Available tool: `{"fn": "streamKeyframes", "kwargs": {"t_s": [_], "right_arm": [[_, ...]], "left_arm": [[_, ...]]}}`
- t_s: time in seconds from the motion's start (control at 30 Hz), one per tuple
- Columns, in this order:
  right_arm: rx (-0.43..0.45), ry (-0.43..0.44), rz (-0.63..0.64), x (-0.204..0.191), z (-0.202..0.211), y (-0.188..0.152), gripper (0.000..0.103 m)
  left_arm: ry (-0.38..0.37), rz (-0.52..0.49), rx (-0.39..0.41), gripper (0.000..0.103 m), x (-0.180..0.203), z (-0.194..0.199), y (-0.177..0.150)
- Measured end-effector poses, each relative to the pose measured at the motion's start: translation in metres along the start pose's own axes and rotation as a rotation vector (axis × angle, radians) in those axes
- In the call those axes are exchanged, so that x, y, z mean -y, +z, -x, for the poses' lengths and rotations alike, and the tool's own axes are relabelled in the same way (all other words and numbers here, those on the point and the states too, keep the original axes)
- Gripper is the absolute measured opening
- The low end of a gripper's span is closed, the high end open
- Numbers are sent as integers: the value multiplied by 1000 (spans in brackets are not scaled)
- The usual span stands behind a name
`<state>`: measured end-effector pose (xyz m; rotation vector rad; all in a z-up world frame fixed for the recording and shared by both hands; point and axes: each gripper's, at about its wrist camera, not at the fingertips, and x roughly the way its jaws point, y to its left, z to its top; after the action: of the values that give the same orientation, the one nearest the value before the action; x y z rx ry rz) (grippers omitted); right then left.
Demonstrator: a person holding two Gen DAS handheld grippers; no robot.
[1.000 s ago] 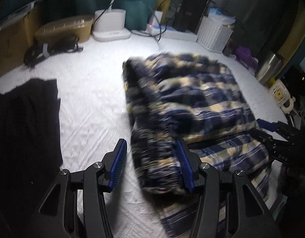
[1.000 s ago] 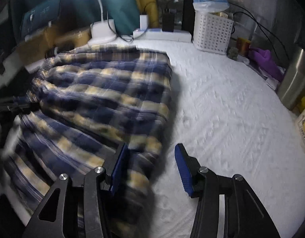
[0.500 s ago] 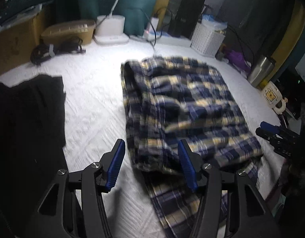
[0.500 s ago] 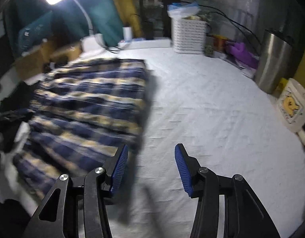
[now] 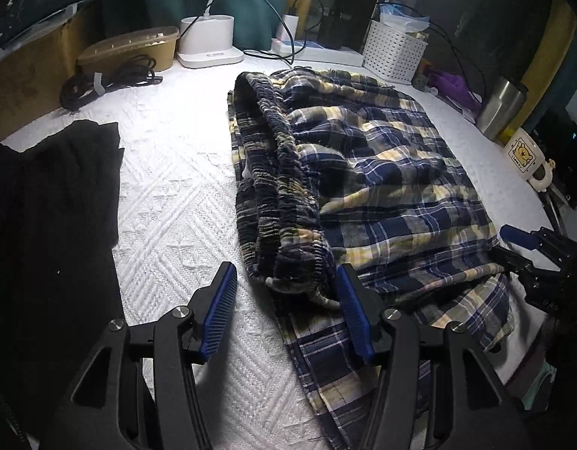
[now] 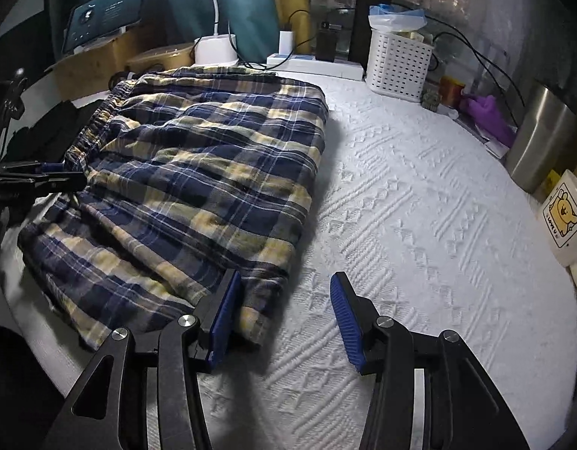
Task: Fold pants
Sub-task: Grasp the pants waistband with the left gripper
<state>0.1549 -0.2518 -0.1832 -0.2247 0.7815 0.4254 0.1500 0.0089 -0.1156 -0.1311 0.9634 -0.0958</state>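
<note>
My left gripper (image 5: 286,311) open, empty, at the waistband corner | my right gripper (image 6: 284,318) open, empty, at the opposite folded edge | plaid pants (image 5: 363,187) folded over on white bedspread (image 5: 183,195) | black garment (image 5: 44,225) left | white basket (image 6: 399,63) far.

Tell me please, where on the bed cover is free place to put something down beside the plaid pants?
Two bare patches: between the plaid pants and the black garment, and a wider one between the pants and the bear mug with the steel tumbler. The far edge is crowded: white basket, lamp base, coiled cable.
</note>
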Motion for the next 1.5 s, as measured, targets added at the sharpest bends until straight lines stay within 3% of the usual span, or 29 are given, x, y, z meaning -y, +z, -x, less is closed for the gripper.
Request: {"fn": "streamKeyframes", "kwargs": {"t_s": [0.17,0.33,0.7,1.03,1.17,1.23,1.5], "right_arm": [[-20,28,-31,11,2,0,51],[-19,39,-74,30,7,9,52],[40,55,-122,55,2,52,52],[31,78,-125,57,-27,81,52],[36,92,-131,60,-37,90,64],[33,97,-137,62,-43,94,64],[26,115,-161,69,-60,102,64]], "left_arm": [[-47,67,3,55,-13,9,-2],[-31,96,54,56,-26,28,7],[-49,41,111,68,-21,16,58],[-90,29,22,70,-27,-26,82],[-118,6,-28,70,-21,-41,85],[-113,0,-61,70,-19,-51,86],[-84,-72,-61,78,-8,-61,96]]}}
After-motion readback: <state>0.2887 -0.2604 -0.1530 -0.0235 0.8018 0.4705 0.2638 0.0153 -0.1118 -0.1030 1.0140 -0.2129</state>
